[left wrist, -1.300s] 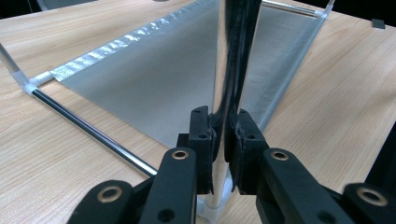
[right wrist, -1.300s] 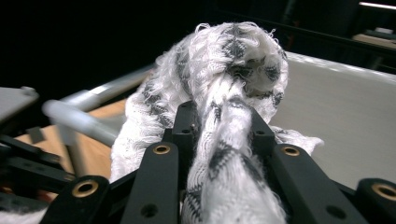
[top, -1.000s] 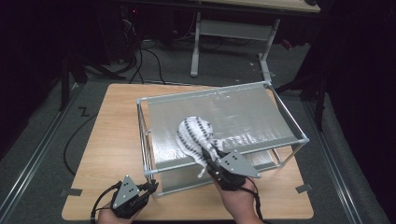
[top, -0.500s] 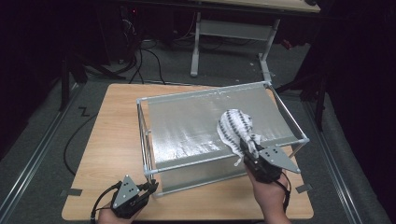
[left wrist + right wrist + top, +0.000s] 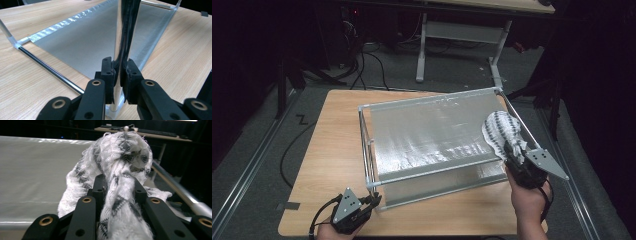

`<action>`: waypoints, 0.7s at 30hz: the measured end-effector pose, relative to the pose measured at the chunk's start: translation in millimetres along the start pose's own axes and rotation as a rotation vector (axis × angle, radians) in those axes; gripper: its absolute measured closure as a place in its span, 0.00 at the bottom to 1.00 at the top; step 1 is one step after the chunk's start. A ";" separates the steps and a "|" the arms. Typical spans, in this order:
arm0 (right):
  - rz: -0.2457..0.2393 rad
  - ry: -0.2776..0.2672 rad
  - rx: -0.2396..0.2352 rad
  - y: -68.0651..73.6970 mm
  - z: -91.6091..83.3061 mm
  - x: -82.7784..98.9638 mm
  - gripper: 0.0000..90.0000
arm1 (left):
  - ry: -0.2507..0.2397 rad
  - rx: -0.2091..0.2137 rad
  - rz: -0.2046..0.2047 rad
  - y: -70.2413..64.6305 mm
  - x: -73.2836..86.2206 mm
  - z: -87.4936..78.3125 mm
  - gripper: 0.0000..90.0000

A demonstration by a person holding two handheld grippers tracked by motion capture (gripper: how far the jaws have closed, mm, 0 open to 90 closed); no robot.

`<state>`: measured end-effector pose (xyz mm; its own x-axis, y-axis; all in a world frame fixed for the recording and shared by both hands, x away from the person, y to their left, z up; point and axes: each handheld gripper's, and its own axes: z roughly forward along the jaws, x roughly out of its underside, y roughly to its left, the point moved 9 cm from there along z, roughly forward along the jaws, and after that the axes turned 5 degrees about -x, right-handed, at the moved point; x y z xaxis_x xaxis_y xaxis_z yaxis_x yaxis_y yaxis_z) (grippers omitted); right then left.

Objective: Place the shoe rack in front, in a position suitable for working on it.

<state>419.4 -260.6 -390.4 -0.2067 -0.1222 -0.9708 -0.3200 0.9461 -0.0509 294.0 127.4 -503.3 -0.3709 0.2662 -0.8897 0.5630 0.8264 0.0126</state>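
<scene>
My left gripper (image 5: pixel 371 200) has its fingers clamped on the upright chrome corner post (image 5: pixel 122 37) of the metal-framed rack with the silvery sheet (image 5: pixel 432 135), at the near left corner on the light wooden counter (image 5: pixel 332 140). My right gripper (image 5: pixel 515 155) pinches the crumpled white-and-grey striped cloth (image 5: pixel 501 131) tight, resting on the sheet's right edge by the side rail.

No readable text, label, brand, number or sign is being shown on anything in these views.
</scene>
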 end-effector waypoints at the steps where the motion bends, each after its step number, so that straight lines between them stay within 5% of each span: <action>1: 0.000 0.000 0.000 0.0 0.0 0.0 0.80 | 0.000 0.000 0.000 0.0 0.0 0.0 0.90; 12: 0.024 -0.001 0.081 -38.7 -5.4 0.8 0.80 | -0.002 0.001 0.002 0.6 -0.1 0.4 0.90; 15: 0.028 -0.001 0.086 -40.8 -5.2 0.2 0.78 | -0.004 0.001 0.000 0.6 -0.2 0.5 0.90; 21: 0.023 -0.039 0.070 -36.4 -6.6 -8.4 0.59 | -0.001 0.002 0.000 0.9 -0.2 0.6 0.90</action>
<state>426.8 -296.1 -378.8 -0.1767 -0.0892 -0.9802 -0.2500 0.9673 -0.0429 295.0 127.7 -503.4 -0.3699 0.2652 -0.8904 0.5642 0.8255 0.0115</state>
